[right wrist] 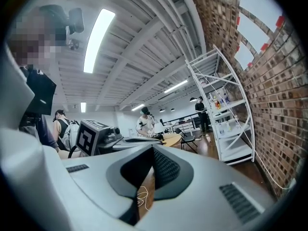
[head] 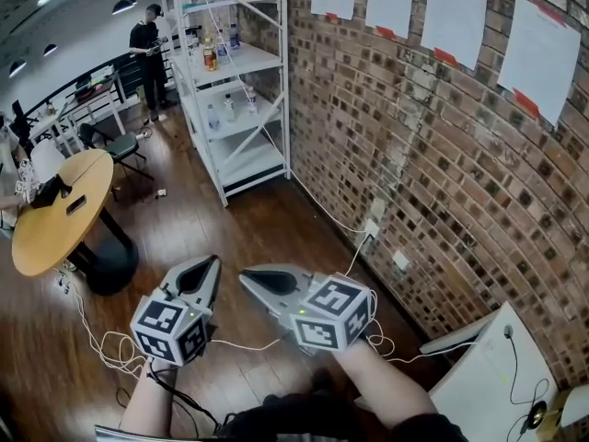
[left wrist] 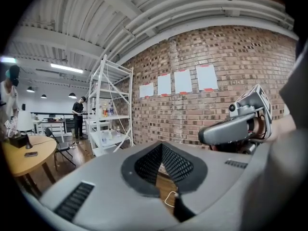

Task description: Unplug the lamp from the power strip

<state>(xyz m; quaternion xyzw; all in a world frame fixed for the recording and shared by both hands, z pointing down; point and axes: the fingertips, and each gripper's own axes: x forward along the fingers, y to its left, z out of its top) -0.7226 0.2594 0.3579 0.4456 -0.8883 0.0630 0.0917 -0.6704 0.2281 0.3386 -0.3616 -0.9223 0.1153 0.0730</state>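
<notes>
Room: brick wall point(head: 442, 155) hung with paper sheets point(head: 453, 17), over a dark wooden floor point(head: 258, 238).
Left gripper point(head: 213, 261): held low above the floor, jaws closed together with nothing between them.
Right gripper point(head: 247, 278): just beside the left one, tips nearly meeting it; jaws likewise drawn together and empty.
Lamp point(head: 42, 161): white-shaded, on the round wooden worktop point(head: 55, 233), well apart from both grippers, ahead and to the left of the left gripper.
Cable point(head: 244, 345): thin and white, lying on the floor beneath both grippers, looping out past the left gripper's left side.
Wall socket point(head: 372, 229): low on the brick, ahead and to the right of the right gripper, with a white lead running into it.
Power strip: cannot be made out in any view.
Shelf rack point(head: 241, 109): white, against the brick, far ahead of both grippers, bottles on its shelves.
Background: a person point(head: 147, 49) stands beyond the rack.
</notes>
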